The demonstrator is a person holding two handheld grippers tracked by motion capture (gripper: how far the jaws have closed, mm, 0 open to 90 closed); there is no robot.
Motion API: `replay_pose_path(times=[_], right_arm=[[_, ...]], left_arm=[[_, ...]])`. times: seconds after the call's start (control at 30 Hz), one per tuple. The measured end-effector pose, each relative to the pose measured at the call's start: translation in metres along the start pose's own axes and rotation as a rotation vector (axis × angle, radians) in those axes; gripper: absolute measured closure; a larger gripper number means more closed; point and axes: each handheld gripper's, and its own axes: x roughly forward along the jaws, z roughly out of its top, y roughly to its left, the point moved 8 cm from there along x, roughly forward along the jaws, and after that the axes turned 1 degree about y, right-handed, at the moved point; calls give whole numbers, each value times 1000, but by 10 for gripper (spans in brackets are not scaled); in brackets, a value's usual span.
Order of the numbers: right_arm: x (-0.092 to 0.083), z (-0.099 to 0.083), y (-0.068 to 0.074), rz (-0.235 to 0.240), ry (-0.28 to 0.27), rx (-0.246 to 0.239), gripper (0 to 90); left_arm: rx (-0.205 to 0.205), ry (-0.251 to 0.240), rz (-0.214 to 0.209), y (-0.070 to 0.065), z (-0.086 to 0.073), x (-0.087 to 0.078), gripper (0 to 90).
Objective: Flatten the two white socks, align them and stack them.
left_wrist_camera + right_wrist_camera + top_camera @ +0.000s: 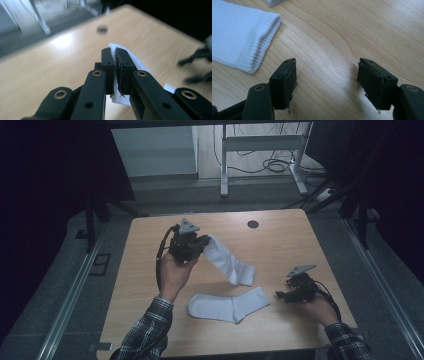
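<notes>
Two white socks are on a wooden table [285,235]. My left gripper [204,243] is raised above the table and shut on the cuff end of one white sock [231,262], which hangs down to the right with its foot end near the tabletop. In the left gripper view the black jaws [115,58] pinch the white fabric [136,62] between them. The second white sock [227,305] lies flat near the table's front. My right gripper [281,295] rests low on the table just right of that sock's cuff [265,40], jaws open with bare wood between them [327,75].
A small dark round hole [253,224] sits near the table's far edge. Beyond the table stand white desk legs [224,165] and cables on the floor. Metal rails run along both sides of the table.
</notes>
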Motion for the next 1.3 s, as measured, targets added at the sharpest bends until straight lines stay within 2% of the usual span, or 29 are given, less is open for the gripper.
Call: replay_pose_path(times=[0.1,0.2,0.33,0.43,0.53,0.57,0.63,0.7,0.8,0.9,1.1,1.2,1.3], right_arm=[[0,0,0,1,1,-4,315],[0,0,0,-2,2,-4,312],[0,0,0,-3,2,-2,310],[0,0,0,-3,2,-2,309],[0,0,0,-4,2,0,307],[0,0,0,-4,3,0,306],[0,0,0,-5,3,1,305],[0,0,0,-6,3,3,304],[1,0,1,-11,2,12,302],[1,1,1,-13,5,13,303],[-1,0,1,-18,23,23,324],[-2,2,2,-14,19,29,337],[-5,8,2,-15,-8,38,349]], left_arm=[[-47,83,12,18,-39,21,848],[-81,143,35,34,-69,35,838],[-96,190,74,50,-95,43,812],[-86,207,122,61,-106,43,746],[-82,206,166,72,-117,40,512],[-82,198,170,74,-119,39,475],[-97,174,163,78,-126,35,432],[-93,158,162,83,-135,29,408],[-74,168,165,86,-148,24,402],[-79,170,170,89,-154,21,398],[-113,117,155,87,-147,22,371],[-85,137,161,84,-148,27,366],[-69,140,170,82,-147,30,373]])
